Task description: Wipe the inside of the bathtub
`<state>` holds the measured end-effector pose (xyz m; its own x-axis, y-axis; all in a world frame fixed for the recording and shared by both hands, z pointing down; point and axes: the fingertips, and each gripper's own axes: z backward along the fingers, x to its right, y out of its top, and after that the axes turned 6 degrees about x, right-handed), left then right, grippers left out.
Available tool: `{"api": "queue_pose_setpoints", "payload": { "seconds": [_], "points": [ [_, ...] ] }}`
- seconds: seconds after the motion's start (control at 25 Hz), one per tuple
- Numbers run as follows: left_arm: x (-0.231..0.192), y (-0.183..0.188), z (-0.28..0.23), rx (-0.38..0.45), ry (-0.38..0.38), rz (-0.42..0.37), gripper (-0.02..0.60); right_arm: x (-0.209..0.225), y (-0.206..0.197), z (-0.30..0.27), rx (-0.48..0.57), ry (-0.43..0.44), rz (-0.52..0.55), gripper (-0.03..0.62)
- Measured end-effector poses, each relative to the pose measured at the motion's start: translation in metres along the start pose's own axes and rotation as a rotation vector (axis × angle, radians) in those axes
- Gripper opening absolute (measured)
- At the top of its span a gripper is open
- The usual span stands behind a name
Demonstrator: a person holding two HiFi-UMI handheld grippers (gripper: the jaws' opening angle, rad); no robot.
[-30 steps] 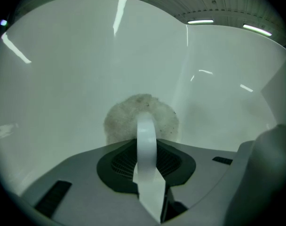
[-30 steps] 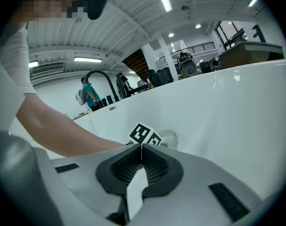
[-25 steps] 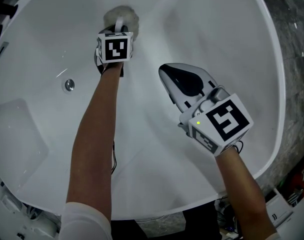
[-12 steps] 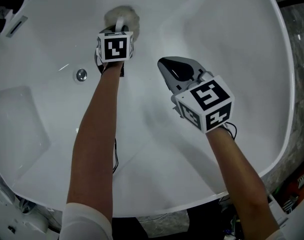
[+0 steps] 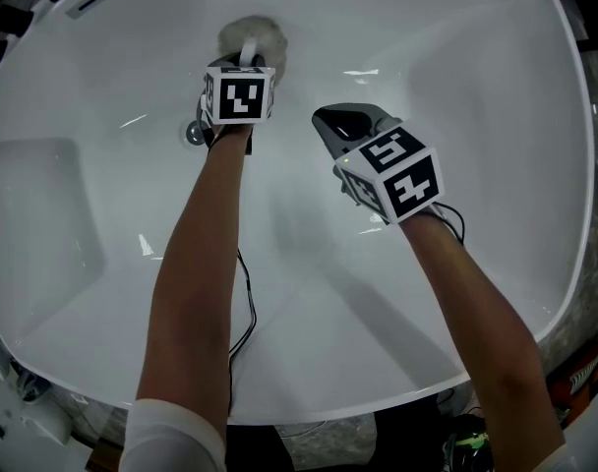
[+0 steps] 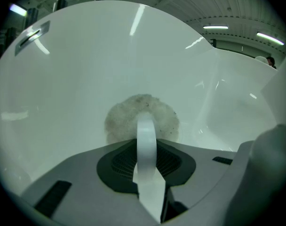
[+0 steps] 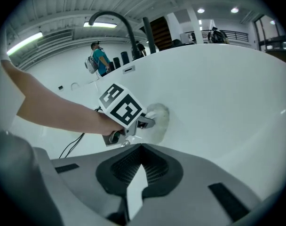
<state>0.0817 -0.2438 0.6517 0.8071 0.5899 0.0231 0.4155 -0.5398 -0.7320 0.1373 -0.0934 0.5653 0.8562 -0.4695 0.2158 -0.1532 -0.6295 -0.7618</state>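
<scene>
Bathtub [image 5: 456, 57]: big, glossy white, fixed. Wall prob. slick, so push square into it. Right tool [image 5: 338, 121], approx. 1 o'clock in head view, at the pad's 4 o'clock: jaws together, nothing in them. Left tool [image 5: 245, 59] at 11 o'clock, clamped on the white strap [image 6: 146, 135] of the round fuzzy pad [image 5: 252, 37], which lies flat against tub wall. Pad looks soft, light, floppy. Strap is the sensible hold, w/ firm squeeze or it may slip.

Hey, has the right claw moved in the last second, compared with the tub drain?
Yes. In the head view the right claw has moved left and farther into the bathtub, ending nearer the drain.
</scene>
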Motion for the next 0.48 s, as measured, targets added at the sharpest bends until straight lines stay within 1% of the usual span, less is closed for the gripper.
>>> {"api": "queue_pose_setpoints", "payload": {
  "seconds": [0.12, 0.24, 0.48],
  "points": [
    [-0.019, -0.005, 0.008, 0.000, 0.006, 0.011, 0.098, -0.018, 0.000, -0.017, -0.058, 0.032, 0.064, 0.020],
    [-0.040, -0.011, 0.016, -0.001, 0.011, 0.016, 0.098, -0.030, 0.001, -0.032, -0.093, 0.040, 0.116, 0.020],
    [-0.086, -0.025, 0.029, -0.003, 0.026, 0.016, 0.098, -0.056, 0.022, -0.060, -0.084, 0.029, 0.146, 0.020]
  ]
}}
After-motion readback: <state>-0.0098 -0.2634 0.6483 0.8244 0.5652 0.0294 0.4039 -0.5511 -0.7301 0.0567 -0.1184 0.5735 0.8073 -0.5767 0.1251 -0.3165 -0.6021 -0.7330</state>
